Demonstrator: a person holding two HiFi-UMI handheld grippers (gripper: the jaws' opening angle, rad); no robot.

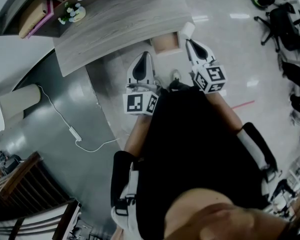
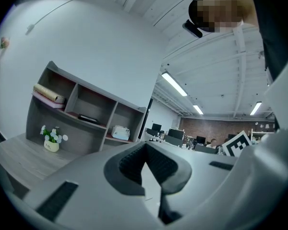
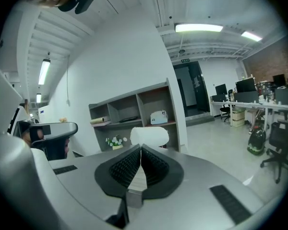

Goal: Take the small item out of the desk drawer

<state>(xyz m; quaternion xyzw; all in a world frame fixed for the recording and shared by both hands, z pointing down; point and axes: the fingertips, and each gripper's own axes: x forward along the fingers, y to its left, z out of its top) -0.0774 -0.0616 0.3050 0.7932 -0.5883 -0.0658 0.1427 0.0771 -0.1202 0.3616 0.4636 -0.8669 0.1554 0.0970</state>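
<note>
A grey wood desk [image 1: 115,24] lies ahead of me in the head view. Under its near edge sits a tan boxy shape [image 1: 165,43]; I cannot tell whether it is the drawer. No small item shows. My left gripper [image 1: 145,55] is held near my body and points at the desk, jaws shut and empty [image 2: 145,147]. My right gripper [image 1: 189,41] is level with it on the right, also shut with nothing between the pads [image 3: 140,147]. A white rounded object [image 3: 150,136] stands just beyond its tips, and it also shows in the head view [image 1: 187,30].
A grey shelf unit [image 2: 86,109] behind the desk holds a paper roll [image 2: 49,93], a dark flat item and a small white box. A flower pot [image 1: 72,13] stands on the desk. A white cable [image 1: 72,131] crosses the grey floor at left. Office chairs [image 1: 285,19] crowd the right.
</note>
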